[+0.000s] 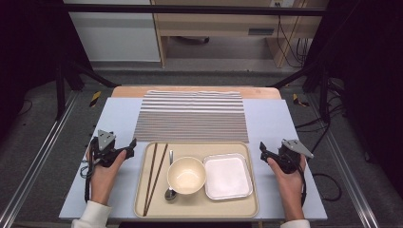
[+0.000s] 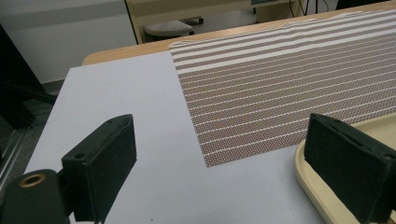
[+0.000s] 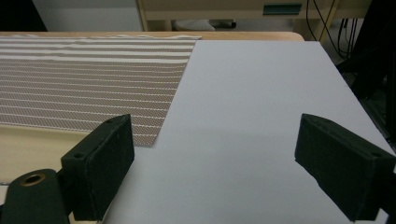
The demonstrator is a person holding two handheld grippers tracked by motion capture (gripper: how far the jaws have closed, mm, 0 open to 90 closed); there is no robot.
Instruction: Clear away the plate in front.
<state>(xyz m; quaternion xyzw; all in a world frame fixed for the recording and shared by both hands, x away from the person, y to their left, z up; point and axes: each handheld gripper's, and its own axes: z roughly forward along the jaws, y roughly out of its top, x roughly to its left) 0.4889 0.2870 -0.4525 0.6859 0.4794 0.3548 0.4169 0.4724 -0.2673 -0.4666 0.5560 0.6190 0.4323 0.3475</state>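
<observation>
The high view looks forward and down from above the person's side of the table (image 1: 121, 111); it takes in the whole tabletop, the tray (image 1: 142, 190) at the near edge, the striped mat (image 1: 190, 116) beyond it, and floor and furniture behind. The left gripper view sits low and close to the surface, left of the tray; it faces forward and rightward across the mat's near left corner. The right gripper view sits equally low, right of the tray; it faces forward past the mat's near right corner. All three views share the striped mat; both gripper views share the table's far edge.
</observation>
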